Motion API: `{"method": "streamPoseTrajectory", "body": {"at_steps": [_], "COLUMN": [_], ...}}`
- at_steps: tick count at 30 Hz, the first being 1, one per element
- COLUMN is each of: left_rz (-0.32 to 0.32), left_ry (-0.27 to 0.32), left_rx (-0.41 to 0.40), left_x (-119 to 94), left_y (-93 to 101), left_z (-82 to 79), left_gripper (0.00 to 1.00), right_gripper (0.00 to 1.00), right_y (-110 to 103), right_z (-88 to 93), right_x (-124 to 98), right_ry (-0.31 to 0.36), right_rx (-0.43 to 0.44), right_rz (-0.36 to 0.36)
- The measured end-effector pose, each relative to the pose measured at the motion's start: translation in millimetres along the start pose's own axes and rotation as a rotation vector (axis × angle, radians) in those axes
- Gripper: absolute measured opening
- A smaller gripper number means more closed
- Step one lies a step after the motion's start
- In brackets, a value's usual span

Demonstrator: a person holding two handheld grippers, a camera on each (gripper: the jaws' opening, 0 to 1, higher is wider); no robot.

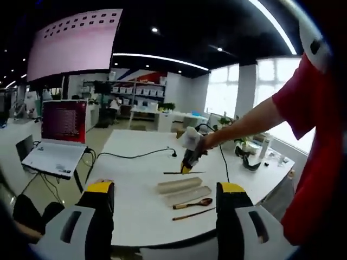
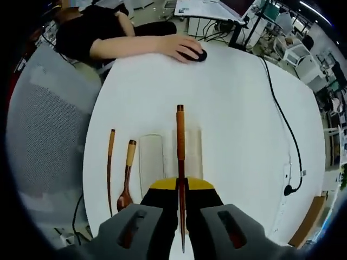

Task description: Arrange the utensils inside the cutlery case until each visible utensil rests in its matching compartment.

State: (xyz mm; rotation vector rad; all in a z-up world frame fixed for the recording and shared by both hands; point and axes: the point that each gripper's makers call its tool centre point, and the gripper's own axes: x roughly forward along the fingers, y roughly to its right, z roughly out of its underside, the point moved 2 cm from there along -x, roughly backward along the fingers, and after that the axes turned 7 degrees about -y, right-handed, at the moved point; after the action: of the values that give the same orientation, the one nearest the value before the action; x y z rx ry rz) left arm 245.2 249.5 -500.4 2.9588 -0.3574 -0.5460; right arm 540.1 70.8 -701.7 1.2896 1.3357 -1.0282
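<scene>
The cutlery case (image 2: 151, 158) lies as two pale open halves on the round white table (image 2: 238, 108). My right gripper (image 2: 180, 183) hovers above the right-hand half, shut on a brown chopstick (image 2: 180, 135) that points away along the jaws. Left of the case lie a wooden spoon (image 2: 128, 181) and a second chopstick (image 2: 110, 168). In the left gripper view the right gripper (image 1: 190, 158) holds the chopstick (image 1: 184, 173) just beyond the case (image 1: 180, 185); the spoon (image 1: 194, 203) lies nearer. My left gripper (image 1: 165, 188) stands open and empty, short of the table's near edge.
A laptop (image 1: 57, 157) sits on a side desk at the left, and a black cable (image 1: 135, 156) runs across the far table. A person's hand rests on a mouse (image 2: 194, 54) at the table's far edge. A grey mesh chair (image 2: 43, 119) stands beside it.
</scene>
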Motion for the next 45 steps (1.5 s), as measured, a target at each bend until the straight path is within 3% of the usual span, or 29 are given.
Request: {"method": "streamPoseTrajectory", "body": {"at_steps": [5,9,19,24,38,45], "left_rz": [0.045,0.062,0.066,0.052,-0.014,-0.009], "left_ry": [-0.058,-0.102,-0.181,-0.173,-0.2,-0.195], "left_rx": [-0.02,-0.004,0.054,0.035,0.008,0.033], "left_x": [6,10,11,8,-3,-1], "left_y": [5.9,8.2,16.2,18.4,13.9,16.7], "left_z": [10.9,18.6,29.7,31.2,42.4,35.8], "left_gripper": [0.87,0.95,0.93,0.91,0.9,0.89], "right_gripper": [0.0,0.0,0.0,0.0,0.0,0.0], "right_y": [13,15,18,20,26,11], "right_z": [7.2,11.6,0.3,-4.6,-0.5,-0.5], "right_x": [5,11,21,23,43,50], "right_ry": [0.046,0.038,0.072,0.111,0.131,0.122], "right_rx": [0.069,0.031,-0.008,-0.013,0.043,0.096], "right_rz": [0.046,0.066,0.084,0.103,0.106,0.099]}}
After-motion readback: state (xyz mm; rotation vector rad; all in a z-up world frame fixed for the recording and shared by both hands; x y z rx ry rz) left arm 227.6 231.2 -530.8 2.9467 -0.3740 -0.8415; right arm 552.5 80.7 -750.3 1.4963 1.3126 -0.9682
